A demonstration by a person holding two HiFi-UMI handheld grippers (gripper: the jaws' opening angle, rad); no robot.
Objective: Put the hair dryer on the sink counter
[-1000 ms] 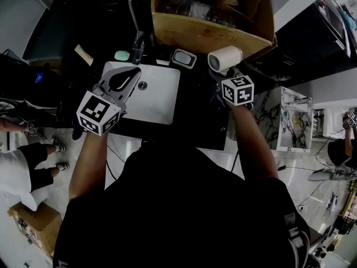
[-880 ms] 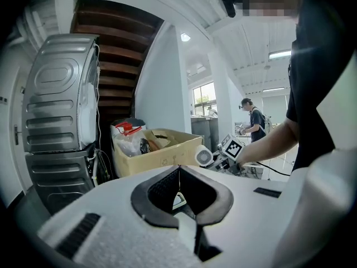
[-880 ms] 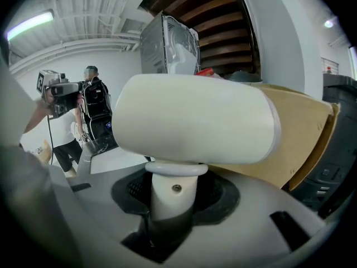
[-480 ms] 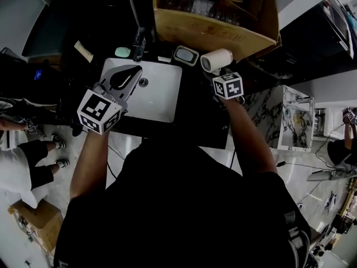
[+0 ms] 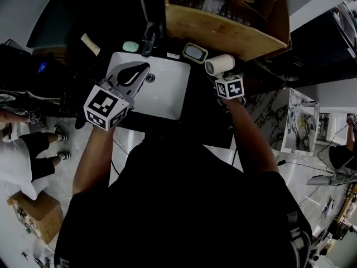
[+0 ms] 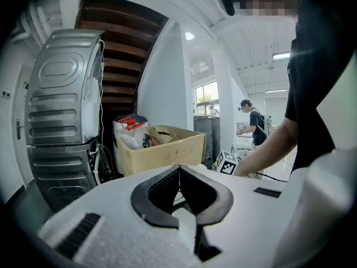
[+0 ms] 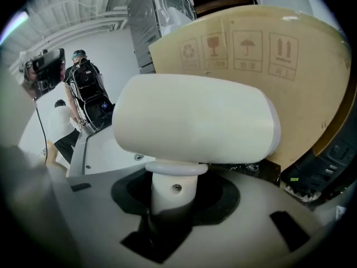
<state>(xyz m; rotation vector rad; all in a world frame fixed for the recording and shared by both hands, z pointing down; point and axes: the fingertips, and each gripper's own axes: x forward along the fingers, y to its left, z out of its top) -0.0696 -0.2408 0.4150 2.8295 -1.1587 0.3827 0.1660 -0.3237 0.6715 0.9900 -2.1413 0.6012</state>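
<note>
The cream hair dryer (image 5: 219,65) hangs just above the dark sink counter (image 5: 203,113), right of the white basin (image 5: 162,96) and in front of the cardboard box. My right gripper (image 5: 223,75) is shut on its handle. In the right gripper view the dryer's barrel (image 7: 195,121) lies crosswise above the jaws, and the handle (image 7: 173,186) stands clamped in the right gripper (image 7: 172,200). My left gripper (image 5: 138,70) hovers over the basin's left part. Its tips touch with nothing between them in the left gripper view (image 6: 179,169).
A big open cardboard box (image 5: 223,32) full of items stands behind the counter. A faucet (image 5: 149,38), a green soap (image 5: 130,46) and a small dish (image 5: 195,52) line the basin's back edge. A marble-patterned cabinet (image 5: 273,116) is at right. A person's legs (image 5: 22,149) are at left.
The right gripper has carried the hair dryer a little left, closer to the basin's back right corner, still clamped on the handle. The left gripper stays over the basin.
</note>
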